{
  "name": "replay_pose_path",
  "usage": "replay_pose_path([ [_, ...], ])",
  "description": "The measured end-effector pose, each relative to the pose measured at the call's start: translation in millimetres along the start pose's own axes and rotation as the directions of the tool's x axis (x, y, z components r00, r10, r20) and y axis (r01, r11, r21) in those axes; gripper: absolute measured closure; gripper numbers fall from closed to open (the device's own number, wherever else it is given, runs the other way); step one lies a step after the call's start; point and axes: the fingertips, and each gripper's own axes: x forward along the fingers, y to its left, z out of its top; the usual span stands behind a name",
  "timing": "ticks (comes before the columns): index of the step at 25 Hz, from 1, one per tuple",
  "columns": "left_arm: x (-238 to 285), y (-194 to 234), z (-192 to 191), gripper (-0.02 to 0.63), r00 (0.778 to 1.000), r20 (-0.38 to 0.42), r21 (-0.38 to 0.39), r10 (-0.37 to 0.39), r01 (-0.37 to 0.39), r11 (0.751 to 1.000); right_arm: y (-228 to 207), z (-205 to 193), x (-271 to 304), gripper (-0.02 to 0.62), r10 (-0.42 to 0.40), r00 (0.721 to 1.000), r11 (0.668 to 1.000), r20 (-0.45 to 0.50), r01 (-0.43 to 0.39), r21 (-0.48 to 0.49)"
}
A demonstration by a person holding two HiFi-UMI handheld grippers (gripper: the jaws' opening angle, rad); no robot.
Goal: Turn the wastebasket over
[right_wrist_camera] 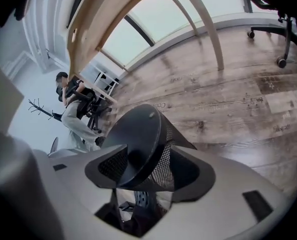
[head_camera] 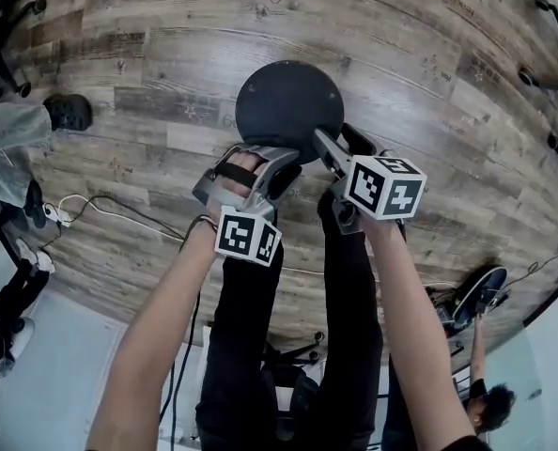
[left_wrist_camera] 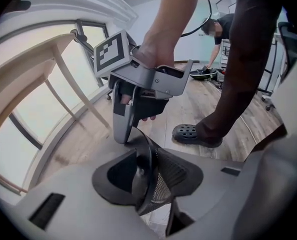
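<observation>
1. Floor (head_camera: 147, 54): wood-look planks fill the head view; a pale wooden table leg (left_wrist_camera: 63, 76) stands on it by the window in the left gripper view.
2. Operator: dark trousers (head_camera: 246, 346) at the centre of the head view; both bare forearms reach down and forward; another person in grey trousers (head_camera: 7, 139) is at the left edge.
3. Wastebasket (head_camera: 288, 106): black mesh wall with a solid round base; the base faces up at the head camera; it sits just ahead of the operator's feet, between the two grippers; contact with the floor can't be told.
4. Left gripper (left_wrist_camera: 148, 176): on the near-left side of the basket; jaws clamped on the mesh wall, one pad inside and one outside.
5. Right gripper (right_wrist_camera: 148, 166): on the near-right side, just beside the left one; jaws clamped across the mesh wall near the base disc; the basket looks tilted in this view.
6. Marker cubes: one on the left gripper (head_camera: 249, 236), one on the right (head_camera: 385, 186); both face the head camera.
7. Black clog (left_wrist_camera: 193, 133): on the operator's foot, flat on the planks, near the basket.
8. Cable (head_camera: 100, 209): loose on the floor, left of the operator.
</observation>
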Motion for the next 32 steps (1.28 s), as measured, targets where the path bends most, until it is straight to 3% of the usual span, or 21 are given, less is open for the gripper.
replay_pose_path([
  [5,18.0,-0.6,-10.8,0.481,0.999,-0.046,0.037,-0.009,0.011,0.999,-11.3,2.0,5.5,0.36,-0.026,0.999,0.999,-0.018,0.025,-0.041],
  [9,32.1,3.7,-22.0,0.581,0.998,-0.069,0.034,-0.008,0.01,0.999,-17.2,-1.7,14.6,0.374,-0.068,0.997,0.995,-0.039,0.065,-0.082],
  [17,33.5,9.6,-23.8,0.581,0.995,-0.091,0.009,-0.038,0.038,0.999,-19.9,3.4,7.2,0.396,-0.083,0.996,0.994,-0.014,0.082,-0.071],
  [20,18.4,13.1,-15.0,0.581,0.995,-0.093,-0.046,-0.036,0.032,0.998,-8.9,11.7,-11.2,0.413,-0.088,0.996,0.99,-0.002,0.087,-0.108],
  [24,-27.5,32.1,15.3,0.582,0.998,-0.064,-0.193,0.005,-0.018,0.981,24.8,33.6,-53.4,0.422,-0.086,0.996,0.978,0.015,0.087,-0.189],
  [26,-56.8,52.6,32.6,0.582,0.998,-0.045,-0.332,0.051,-0.063,0.941,46.9,51.2,-79.8,0.44,-0.081,0.996,0.968,0.041,0.089,-0.237],
  [27,-72.9,64.6,41.1,0.581,0.996,-0.035,-0.418,0.077,-0.085,0.904,59.2,60.4,-94.3,0.448,-0.077,0.995,0.962,0.057,0.089,-0.259],
  [29,-107.1,88.8,59.0,0.582,0.99,-0.015,-0.572,0.139,-0.122,0.811,85.2,78.2,-125.5,0.471,-0.064,0.993,0.949,0.097,0.09,-0.303],
  [32,-157.8,124.3,87.4,0.583,0.969,0.02,-0.713,0.247,-0.16,0.683,121.3,101.9,-170.6,0.511,-0.046,0.986,0.922,0.163,0.105,-0.374],
])
